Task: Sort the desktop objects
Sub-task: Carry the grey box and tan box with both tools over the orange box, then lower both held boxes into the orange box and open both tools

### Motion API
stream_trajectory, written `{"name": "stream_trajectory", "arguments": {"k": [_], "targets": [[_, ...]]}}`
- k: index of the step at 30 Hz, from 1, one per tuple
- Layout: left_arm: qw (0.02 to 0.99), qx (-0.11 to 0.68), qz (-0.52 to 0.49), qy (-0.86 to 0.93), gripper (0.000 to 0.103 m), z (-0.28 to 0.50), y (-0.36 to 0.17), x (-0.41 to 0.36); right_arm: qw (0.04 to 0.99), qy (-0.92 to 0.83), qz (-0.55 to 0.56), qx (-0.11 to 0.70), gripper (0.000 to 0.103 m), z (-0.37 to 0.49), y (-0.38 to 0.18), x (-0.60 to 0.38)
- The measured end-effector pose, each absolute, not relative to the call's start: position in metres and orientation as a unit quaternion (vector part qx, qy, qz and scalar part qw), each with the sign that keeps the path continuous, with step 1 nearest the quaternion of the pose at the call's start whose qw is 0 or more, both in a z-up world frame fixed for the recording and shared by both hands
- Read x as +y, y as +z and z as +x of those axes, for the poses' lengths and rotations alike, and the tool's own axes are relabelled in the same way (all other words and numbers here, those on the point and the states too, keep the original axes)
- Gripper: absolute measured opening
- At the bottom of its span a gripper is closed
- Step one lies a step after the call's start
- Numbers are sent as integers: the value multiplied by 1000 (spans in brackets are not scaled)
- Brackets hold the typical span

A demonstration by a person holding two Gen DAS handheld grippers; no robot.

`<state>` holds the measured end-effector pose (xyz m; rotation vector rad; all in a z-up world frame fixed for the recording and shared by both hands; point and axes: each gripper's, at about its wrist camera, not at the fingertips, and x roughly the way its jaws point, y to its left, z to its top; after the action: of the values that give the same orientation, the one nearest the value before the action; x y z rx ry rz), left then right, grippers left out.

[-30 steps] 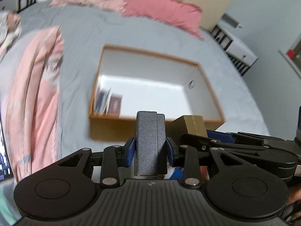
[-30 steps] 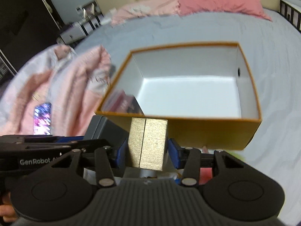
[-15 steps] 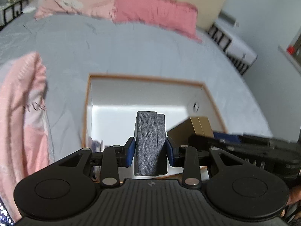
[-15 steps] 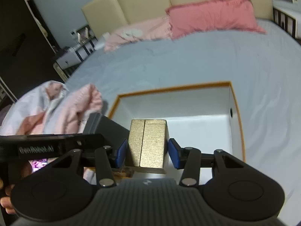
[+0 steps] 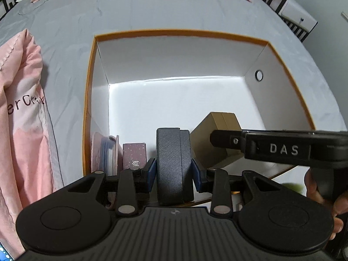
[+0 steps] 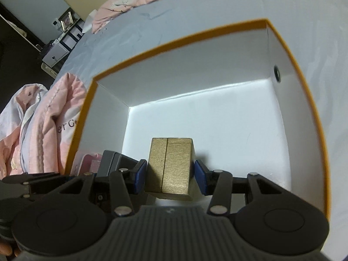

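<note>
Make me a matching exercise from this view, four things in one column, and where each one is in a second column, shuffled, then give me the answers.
Things:
1. grey case
2. gold box
3. maroon booklet
4. pink blanket

Places:
A. standing in the orange box, by its near left corner
B. held in the right gripper
C. lying on the bed outside the orange box, to its left
D. held in the left gripper

Pairs: 1-D, 2-B, 3-A, 4-C
</note>
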<state>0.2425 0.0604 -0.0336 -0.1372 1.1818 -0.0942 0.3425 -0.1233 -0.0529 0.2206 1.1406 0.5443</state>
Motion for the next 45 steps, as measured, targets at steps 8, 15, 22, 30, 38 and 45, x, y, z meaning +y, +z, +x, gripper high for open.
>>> {"name": "stream_trajectory", "arguments": {"k": [8,15,22,30,38,45], "targets": [[818,571,-53,-56,39,242,-38,62,789,254,103,549,50,347,-66,-116],[832,548,-61,-64,39,229,-22,70,788,252,100,553,50,346,-71,-109],[879,462,-114,-17,47,191,13,115,782,267,85,556,50,344,-73,-97],[882,427,-195,49,43,179,5,167,773,280,44,568,50,340,-67,-81],[872,445,-203,33,42,183,-13,164,763,279,21,583,51,343,-69,-71],[867,450,-215,17,38,181,-21,162,755,281,78,587,51,346,-67,-88]]}}
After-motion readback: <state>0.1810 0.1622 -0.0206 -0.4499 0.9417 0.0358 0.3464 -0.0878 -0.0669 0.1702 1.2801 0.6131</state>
